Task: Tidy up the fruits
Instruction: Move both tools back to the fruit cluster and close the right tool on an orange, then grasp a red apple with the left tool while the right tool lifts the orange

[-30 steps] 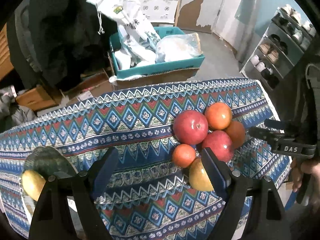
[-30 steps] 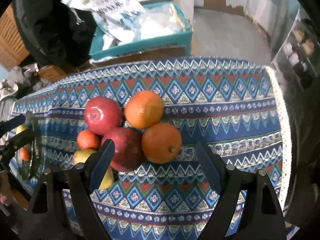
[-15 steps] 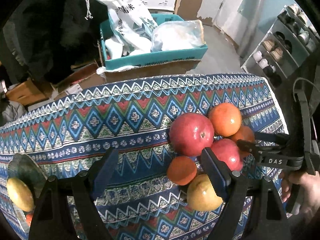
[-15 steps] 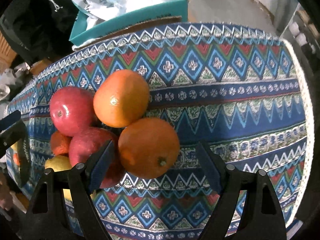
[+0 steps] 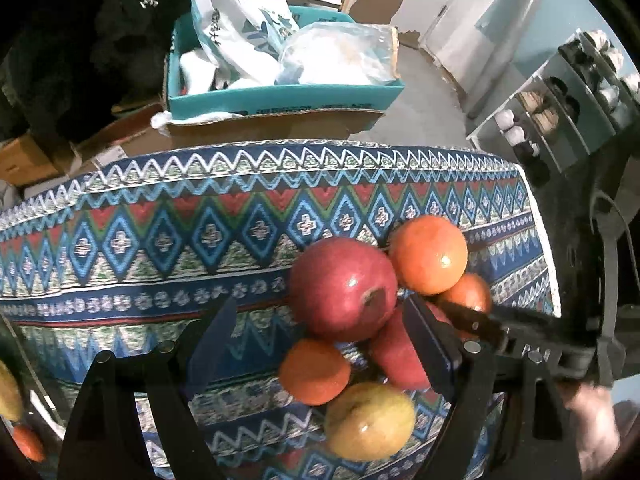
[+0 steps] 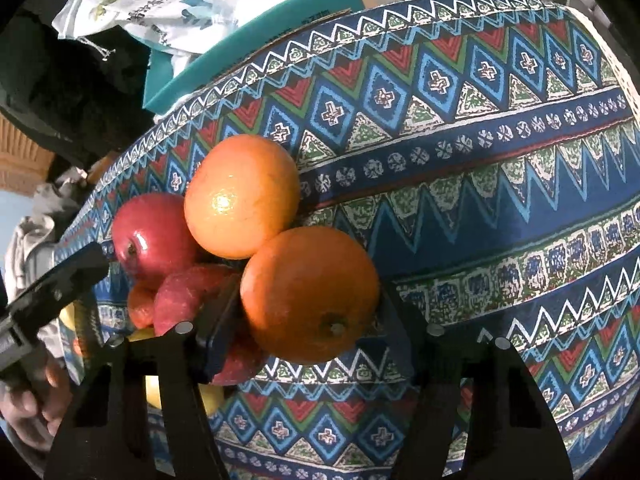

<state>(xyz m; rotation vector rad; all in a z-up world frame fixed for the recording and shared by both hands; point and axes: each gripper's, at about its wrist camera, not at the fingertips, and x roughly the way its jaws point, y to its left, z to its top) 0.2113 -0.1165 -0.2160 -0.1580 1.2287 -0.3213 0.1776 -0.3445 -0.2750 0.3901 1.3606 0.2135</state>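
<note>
Glossy red apples [image 5: 342, 288], bright oranges [image 6: 310, 294] and a yellow-green apple [image 5: 370, 422] are set against a tablecloth [image 6: 480, 208] patterned in blue, red, green and white zigzags and diamonds; a teal box [image 5: 280, 98] is seen behind.

Two red apples [image 5: 340, 286] [image 5: 396, 354]; three oranges [image 5: 428, 254] [image 5: 466, 292] [image 5: 314, 372], one small; one yellow apple [image 5: 370, 420]; one teal box [image 5: 280, 96], far

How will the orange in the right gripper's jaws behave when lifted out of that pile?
The orange looks round and glossy, so it may twist or slip between the right gripper pads. It looks firm, so probably won't crush. It touches another orange and a red apple; those may roll on the tablecloth.
</note>
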